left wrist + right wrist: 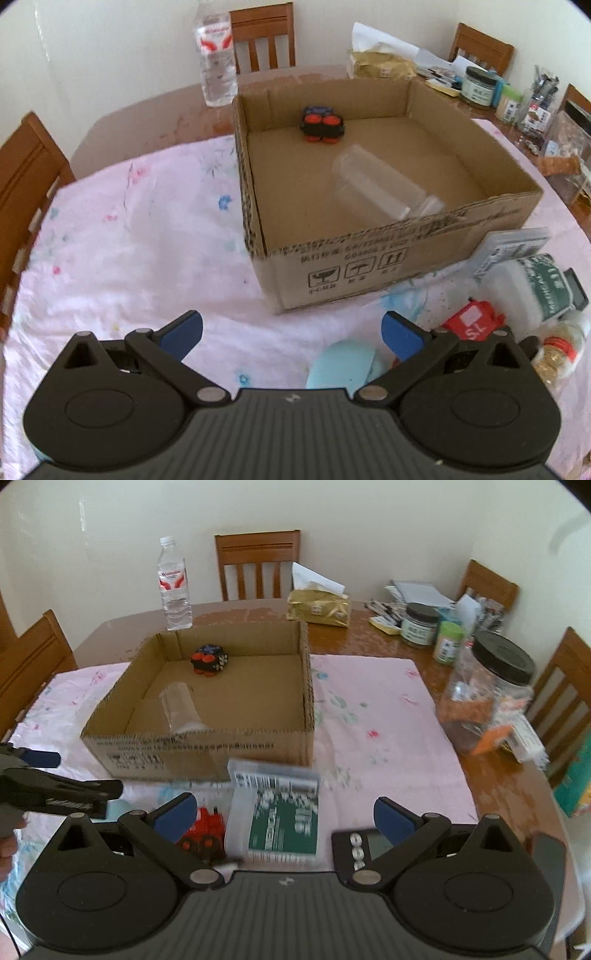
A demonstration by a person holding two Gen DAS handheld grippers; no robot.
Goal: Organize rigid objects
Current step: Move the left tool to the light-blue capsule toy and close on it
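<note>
An open cardboard box (402,258) (192,751) stands on the pink cloth. Inside it lie a clear plastic cup (380,186) (179,707) on its side and a black-and-red toy (323,127) (209,659) at the far wall. My left gripper (291,334) is open and empty, in front of the box, above a light-blue object (341,363). My right gripper (284,818) is open and empty, over a clear case with a green label (282,814). A red toy car (205,832) (472,325) and a black calculator (356,845) lie beside the case.
A water bottle (173,587) (218,59), a gold tissue pack (319,607), jars (419,624) and a large clear jar (487,698) stand on the wooden table behind and right of the box. Wooden chairs (258,563) surround the table. A small bottle (557,350) lies at the right.
</note>
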